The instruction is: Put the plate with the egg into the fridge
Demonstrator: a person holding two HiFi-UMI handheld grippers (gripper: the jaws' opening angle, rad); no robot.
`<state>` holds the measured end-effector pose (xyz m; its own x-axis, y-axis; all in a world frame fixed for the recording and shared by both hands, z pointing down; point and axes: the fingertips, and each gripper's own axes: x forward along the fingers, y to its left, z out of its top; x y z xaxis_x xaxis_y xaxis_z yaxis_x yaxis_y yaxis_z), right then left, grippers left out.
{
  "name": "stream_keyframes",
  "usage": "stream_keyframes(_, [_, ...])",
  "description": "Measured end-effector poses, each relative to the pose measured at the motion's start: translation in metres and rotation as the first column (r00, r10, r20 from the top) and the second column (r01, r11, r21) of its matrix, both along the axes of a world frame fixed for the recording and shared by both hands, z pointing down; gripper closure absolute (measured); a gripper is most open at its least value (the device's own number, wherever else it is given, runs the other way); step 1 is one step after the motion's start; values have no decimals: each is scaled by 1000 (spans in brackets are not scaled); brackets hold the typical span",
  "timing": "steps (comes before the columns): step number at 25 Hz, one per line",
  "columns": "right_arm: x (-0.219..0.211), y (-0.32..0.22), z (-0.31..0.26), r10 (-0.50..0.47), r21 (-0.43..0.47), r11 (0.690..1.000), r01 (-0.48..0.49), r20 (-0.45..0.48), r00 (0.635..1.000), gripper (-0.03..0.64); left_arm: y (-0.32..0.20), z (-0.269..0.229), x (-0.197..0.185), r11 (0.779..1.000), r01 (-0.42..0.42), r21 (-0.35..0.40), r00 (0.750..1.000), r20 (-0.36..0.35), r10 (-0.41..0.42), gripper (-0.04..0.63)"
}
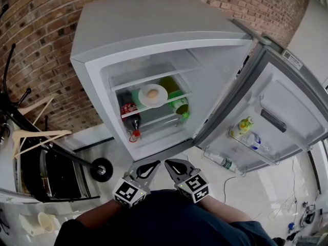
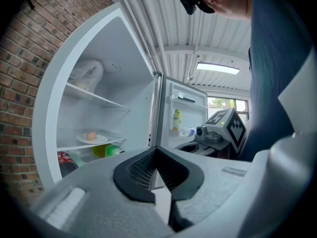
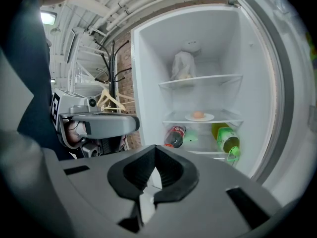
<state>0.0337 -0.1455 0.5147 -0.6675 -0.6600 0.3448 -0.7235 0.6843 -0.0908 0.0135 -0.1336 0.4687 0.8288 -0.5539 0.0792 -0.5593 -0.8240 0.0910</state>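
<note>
The white plate [image 1: 152,95] with a brown egg [image 1: 152,93] rests on the middle shelf inside the open fridge [image 1: 128,24]. In the left gripper view the plate [image 2: 92,139] lies far ahead on the left. The right gripper view shows the plate [image 3: 199,117] straight ahead on its glass shelf. My left gripper [image 1: 151,166] and right gripper [image 1: 173,165] hang side by side low in front of the fridge, well away from the plate. Both are shut with nothing between the jaws, as the left gripper [image 2: 155,149] and the right gripper [image 3: 155,148] show in their own views.
A cola bottle [image 1: 130,114] and a green bottle [image 1: 179,105] lie under the plate's shelf. The fridge door [image 1: 287,111] stands wide open at the right, with bottles [image 1: 247,132] in its racks. A coat stand with hangers [image 1: 36,135] stands at the left by the brick wall.
</note>
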Motion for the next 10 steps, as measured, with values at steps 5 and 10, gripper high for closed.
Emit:
stream_keyframes(5, [1, 2, -1, 0, 4, 1000, 0, 0, 1000, 606, 2, 2, 1, 1000, -7, 1, 1000, 6, 7, 591])
stream_keyframes(10, [2, 3, 0, -6, 0, 1000, 6, 0, 1000, 606, 3, 2, 2, 1000, -10, -5, 999, 32, 10, 591])
